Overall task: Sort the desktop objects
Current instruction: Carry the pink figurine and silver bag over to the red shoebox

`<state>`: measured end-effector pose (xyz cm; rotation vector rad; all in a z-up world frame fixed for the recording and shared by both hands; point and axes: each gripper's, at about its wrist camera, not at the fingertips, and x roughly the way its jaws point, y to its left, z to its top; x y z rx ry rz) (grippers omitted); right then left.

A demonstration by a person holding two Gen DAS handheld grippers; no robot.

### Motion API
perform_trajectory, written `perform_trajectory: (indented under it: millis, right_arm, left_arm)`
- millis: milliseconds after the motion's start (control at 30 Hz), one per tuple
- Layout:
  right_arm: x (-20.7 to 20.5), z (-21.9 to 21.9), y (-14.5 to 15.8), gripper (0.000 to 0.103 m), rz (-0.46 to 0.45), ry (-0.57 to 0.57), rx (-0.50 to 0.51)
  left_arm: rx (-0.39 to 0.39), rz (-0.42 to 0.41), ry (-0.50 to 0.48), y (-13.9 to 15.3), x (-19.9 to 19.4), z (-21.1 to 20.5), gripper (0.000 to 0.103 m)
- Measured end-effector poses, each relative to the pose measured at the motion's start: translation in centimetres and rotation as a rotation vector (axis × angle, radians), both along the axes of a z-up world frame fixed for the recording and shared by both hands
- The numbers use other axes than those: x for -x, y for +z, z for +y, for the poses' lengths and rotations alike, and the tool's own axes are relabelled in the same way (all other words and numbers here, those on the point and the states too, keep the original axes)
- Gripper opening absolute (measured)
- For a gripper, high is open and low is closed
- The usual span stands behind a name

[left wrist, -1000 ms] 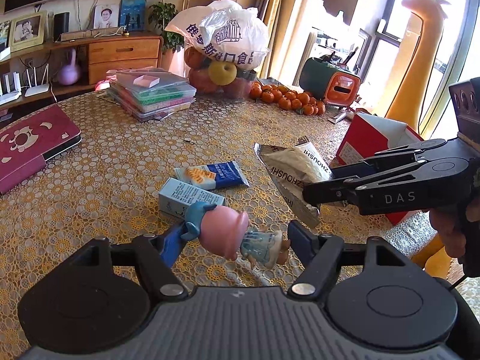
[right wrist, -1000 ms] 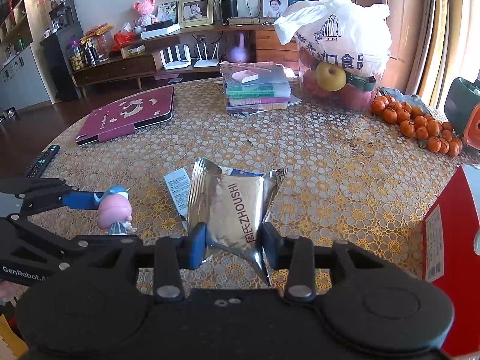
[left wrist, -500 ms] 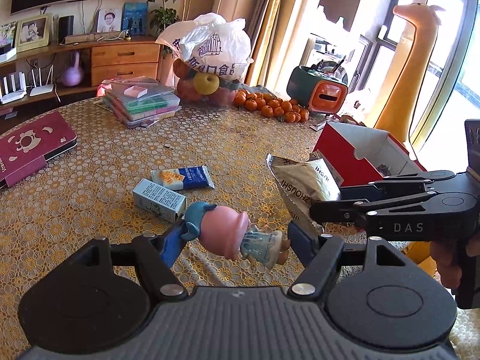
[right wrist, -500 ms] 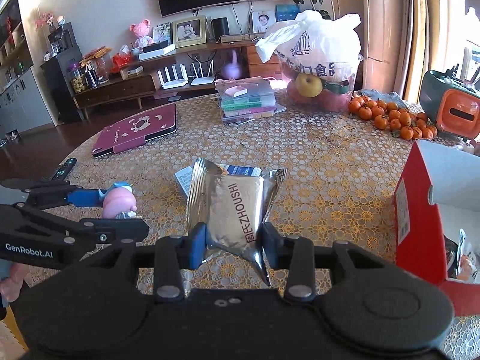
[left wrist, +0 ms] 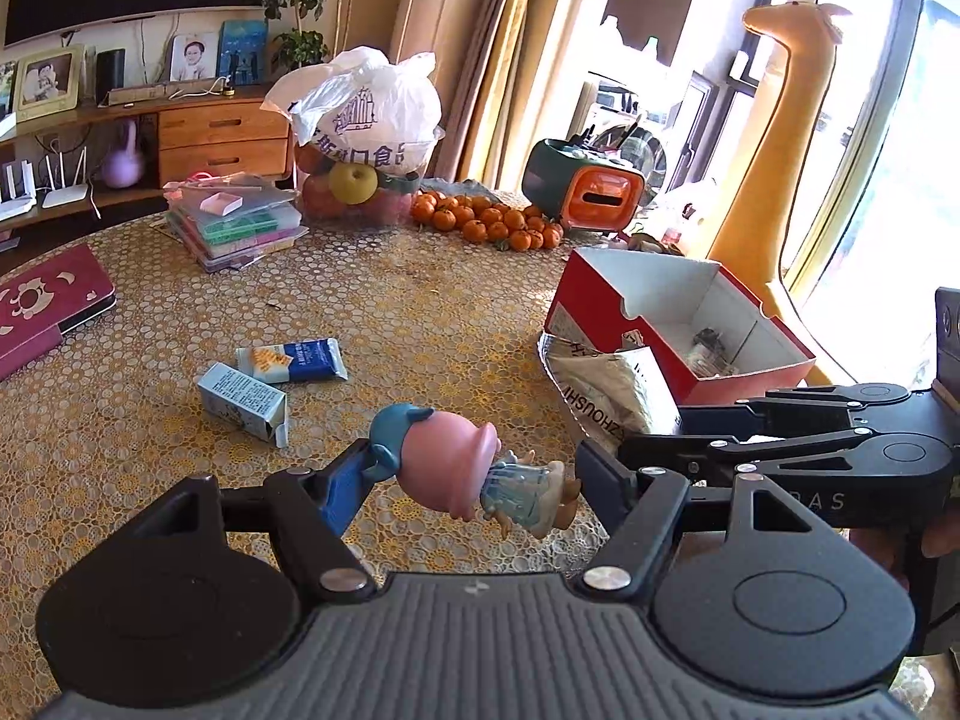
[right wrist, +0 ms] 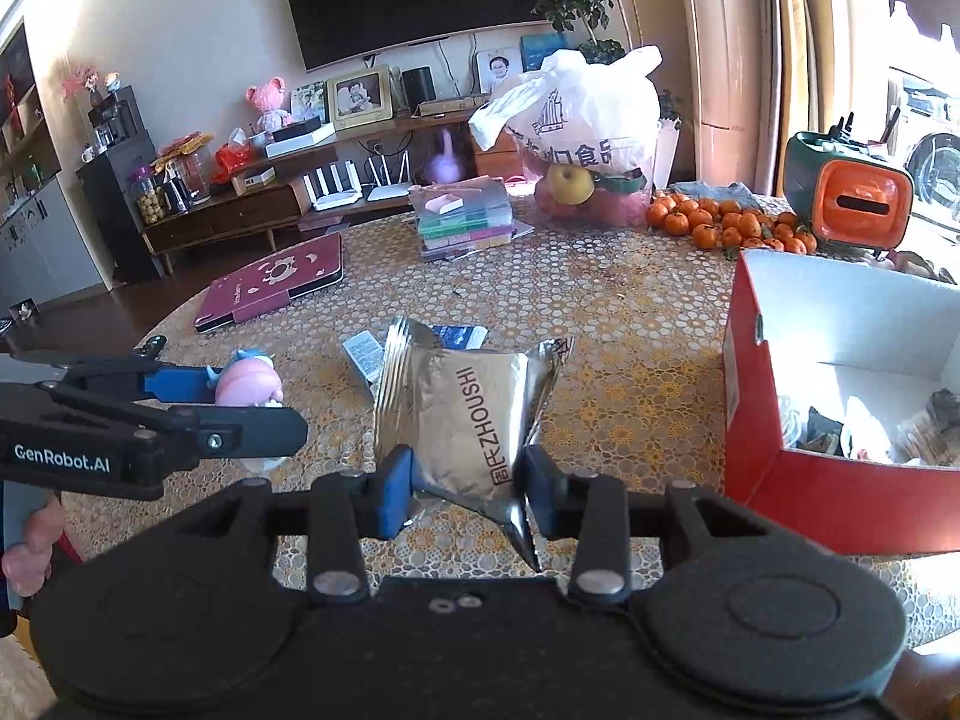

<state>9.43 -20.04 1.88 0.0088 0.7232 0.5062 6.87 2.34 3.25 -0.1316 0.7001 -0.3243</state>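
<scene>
Silver foil, printed ZHOUSHI, marks the snack pouch (right wrist: 474, 414) that is clamped by its lower edge in the right gripper (right wrist: 465, 495) and held clear of the lace-patterned table (left wrist: 420, 300). Compared with a second ago, both grippers are seen to have been carried rightward and raised: the red cardboard box (right wrist: 780, 396), then only a sliver at the edge of the right view, is now shown open just beside the pouch, with wrappers visible inside. The pink figurine (left wrist: 462, 468) is gripped sideways across head and feet by the left gripper (left wrist: 465, 483), likewise off the table. The blue carton (left wrist: 243, 399) and the blue biscuit packet (left wrist: 291, 360) are left lying together mid-table, well apart from the box. It is judged that two items are in transit toward the box and that neither has yet been dropped in.
</scene>
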Motion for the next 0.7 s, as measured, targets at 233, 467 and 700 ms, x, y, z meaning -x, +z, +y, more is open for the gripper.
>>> perform_trajectory:
  millis: [233,467,700]
  right_arm:
    - [0.7,-3.8,1.4,0.039,-0.032,-0.05,-0.011]
    - [1.1,-8.3,2.8,0.039,-0.076,-0.109,0.012]
    - [1.0,-12.5,3.6,0.039,-0.095,-0.165,0.04]
  left_arm:
    - [0.004,-0.026,-0.038,1.2,0.1,-2.9,0.073]
    - [0.011,-0.062,-0.093,2.5,-0.9,-6.5,0.073]
    - [0.013,-0.087,-0.159,3.6,-2.3,-10.6,0.073]
